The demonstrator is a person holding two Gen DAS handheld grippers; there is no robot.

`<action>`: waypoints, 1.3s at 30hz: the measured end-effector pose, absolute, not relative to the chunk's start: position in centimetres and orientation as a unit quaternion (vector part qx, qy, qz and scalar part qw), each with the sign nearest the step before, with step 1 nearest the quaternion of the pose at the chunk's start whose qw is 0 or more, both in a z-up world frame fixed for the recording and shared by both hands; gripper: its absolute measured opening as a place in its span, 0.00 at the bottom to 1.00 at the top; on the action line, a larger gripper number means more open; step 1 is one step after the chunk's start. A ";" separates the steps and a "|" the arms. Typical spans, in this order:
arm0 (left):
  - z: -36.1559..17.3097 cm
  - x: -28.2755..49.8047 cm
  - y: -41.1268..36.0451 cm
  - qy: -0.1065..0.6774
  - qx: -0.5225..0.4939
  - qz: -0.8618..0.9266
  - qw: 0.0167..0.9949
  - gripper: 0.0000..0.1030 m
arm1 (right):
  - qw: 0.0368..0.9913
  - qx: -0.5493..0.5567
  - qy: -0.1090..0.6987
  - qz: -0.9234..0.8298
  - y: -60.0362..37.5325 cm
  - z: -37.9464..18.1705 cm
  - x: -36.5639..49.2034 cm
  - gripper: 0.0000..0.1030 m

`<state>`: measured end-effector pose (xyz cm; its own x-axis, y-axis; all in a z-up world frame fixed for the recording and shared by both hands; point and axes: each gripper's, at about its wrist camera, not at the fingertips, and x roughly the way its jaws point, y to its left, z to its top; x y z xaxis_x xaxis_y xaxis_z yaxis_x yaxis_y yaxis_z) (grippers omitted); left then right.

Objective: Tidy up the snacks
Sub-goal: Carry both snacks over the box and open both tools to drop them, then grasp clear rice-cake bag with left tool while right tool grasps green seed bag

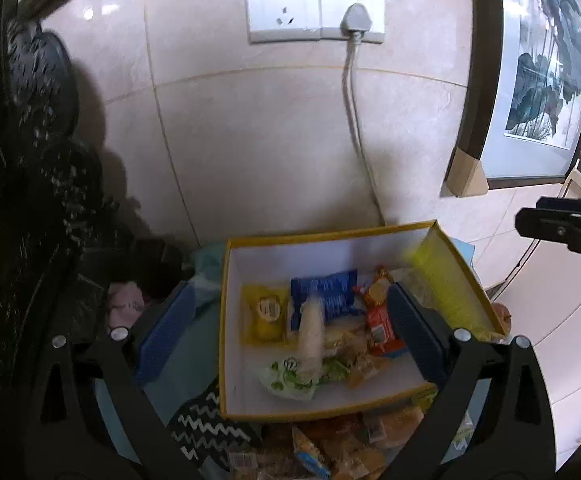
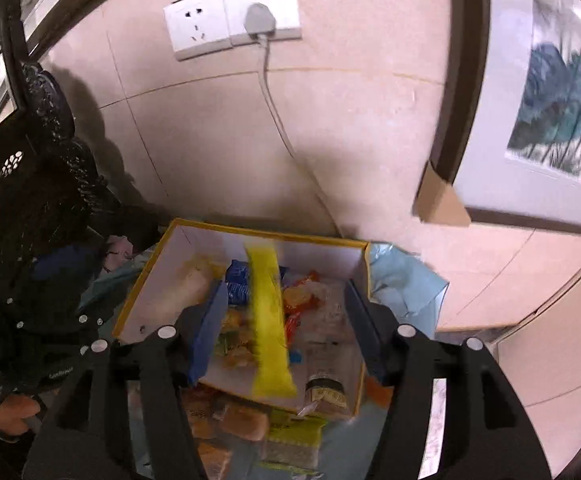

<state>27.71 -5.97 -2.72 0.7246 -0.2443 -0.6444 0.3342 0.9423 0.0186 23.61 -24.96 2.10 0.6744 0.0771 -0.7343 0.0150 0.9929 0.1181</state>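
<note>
Sadly, wrapper print unreadable: yellow packet (image 2: 269, 322) blurred over box (image 2: 142, 280).

Between the fingers (image 1: 414, 332), a cardboard box (image 1: 330, 402) shows a matt white lining and holds glossy plastic snack wrappers (image 1: 326, 292). Beyond it, the wall tiles (image 1: 250, 128) look smooth and polished; the socket plate (image 1: 314, 10) is shiny white plastic.

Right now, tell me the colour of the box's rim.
Yellow rim on the box, white inside; clearest in the left wrist view.
</note>
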 end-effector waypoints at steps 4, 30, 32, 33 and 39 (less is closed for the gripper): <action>-3.8 25.8 -3.9 0.336 0.058 -0.160 0.926 0.95 | 0.908 0.062 0.412 0.041 -24.8 0.4 21.1 0.59; -20.3 17.7 -1.4 0.469 0.108 -0.173 0.859 0.95 | 0.794 0.017 0.608 -0.023 -22.2 -20.7 15.7 0.64; -21.2 17.8 -2.3 0.472 0.129 -0.182 0.853 0.95 | 0.787 0.011 0.616 -0.027 -21.8 -21.6 16.3 0.70; -21.8 17.7 -2.9 0.474 0.144 -0.184 0.849 0.95 | 0.790 0.005 0.612 -0.033 -21.6 -21.8 16.4 0.74; -23.2 16.3 -3.6 0.469 0.173 -0.186 0.846 0.65 | 0.792 0.039 0.609 -0.023 -22.4 -22.8 15.6 0.84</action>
<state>16.31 -3.65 -23.18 0.4910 -0.1527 -0.8577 0.4768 0.8711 0.1178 15.61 -22.39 -22.75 0.2579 0.0108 -0.9661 0.0847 0.9958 0.0337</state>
